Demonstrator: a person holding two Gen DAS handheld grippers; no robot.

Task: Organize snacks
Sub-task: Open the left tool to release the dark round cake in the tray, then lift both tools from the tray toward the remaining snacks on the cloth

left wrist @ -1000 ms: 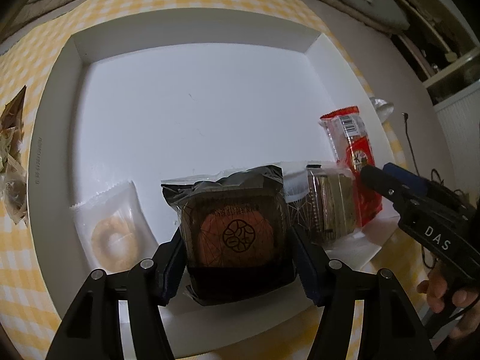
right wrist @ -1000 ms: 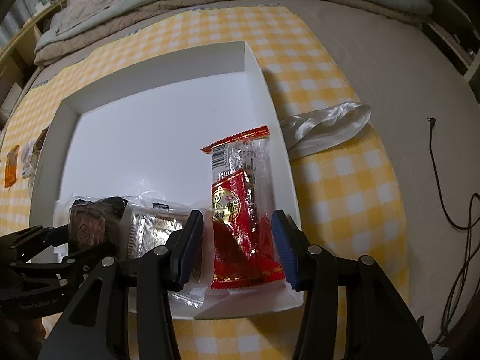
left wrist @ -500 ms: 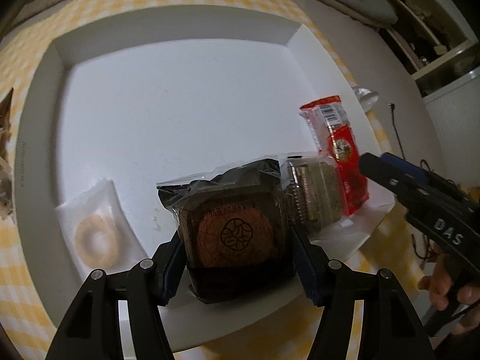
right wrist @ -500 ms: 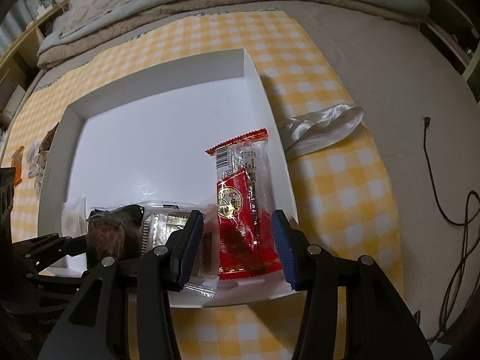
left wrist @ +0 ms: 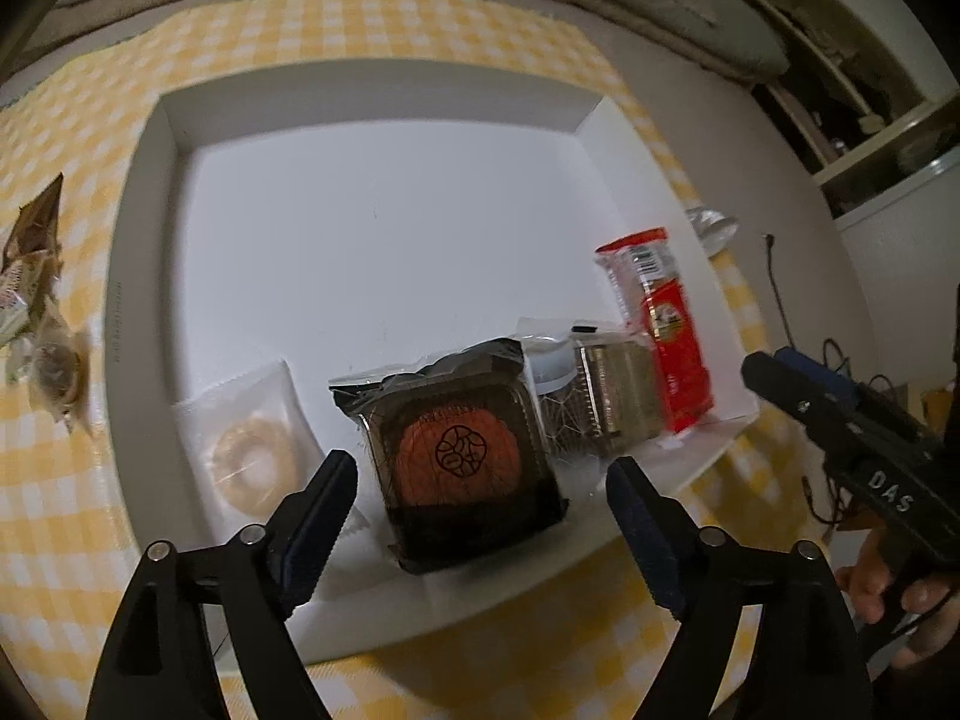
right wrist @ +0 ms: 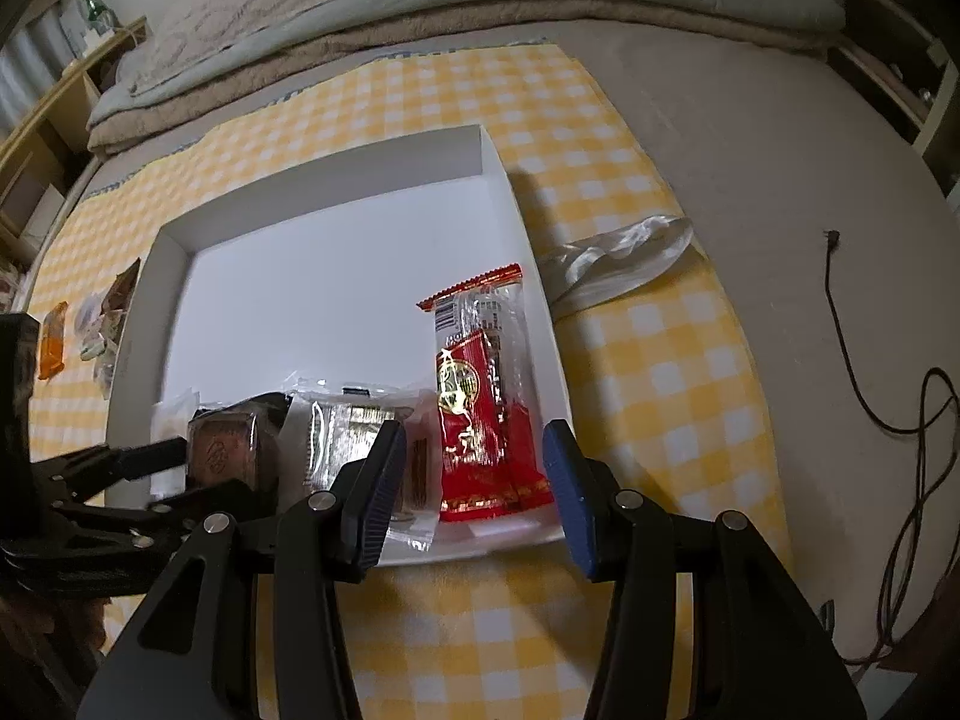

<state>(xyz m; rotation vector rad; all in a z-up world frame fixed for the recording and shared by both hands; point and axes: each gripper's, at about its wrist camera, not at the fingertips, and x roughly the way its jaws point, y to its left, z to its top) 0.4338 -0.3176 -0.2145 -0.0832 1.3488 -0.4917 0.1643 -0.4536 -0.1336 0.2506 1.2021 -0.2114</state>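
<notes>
The left claw (left wrist: 480, 498) is opening, its fingers (left wrist: 324, 498) clear of the dark cake pack (left wrist: 459, 456) that lies between them in the white tray (left wrist: 372, 90). Along the tray's near edge sit a ring biscuit (left wrist: 252, 456), the cake, a clear wafer pack (left wrist: 600, 390) and a red pack (right wrist: 480, 396). The right claw (right wrist: 474, 480) hovers released, its fingers either side of the red pack without touching. More snacks (left wrist: 36, 300) lie on the checked cloth (right wrist: 660, 360) left of the tray.

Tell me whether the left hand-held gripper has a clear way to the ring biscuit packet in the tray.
Probably yes: the ring biscuit packet lies uncovered just beside the left hand-held gripper, whose opening jaws are clear of the dark pastry pack.
</notes>
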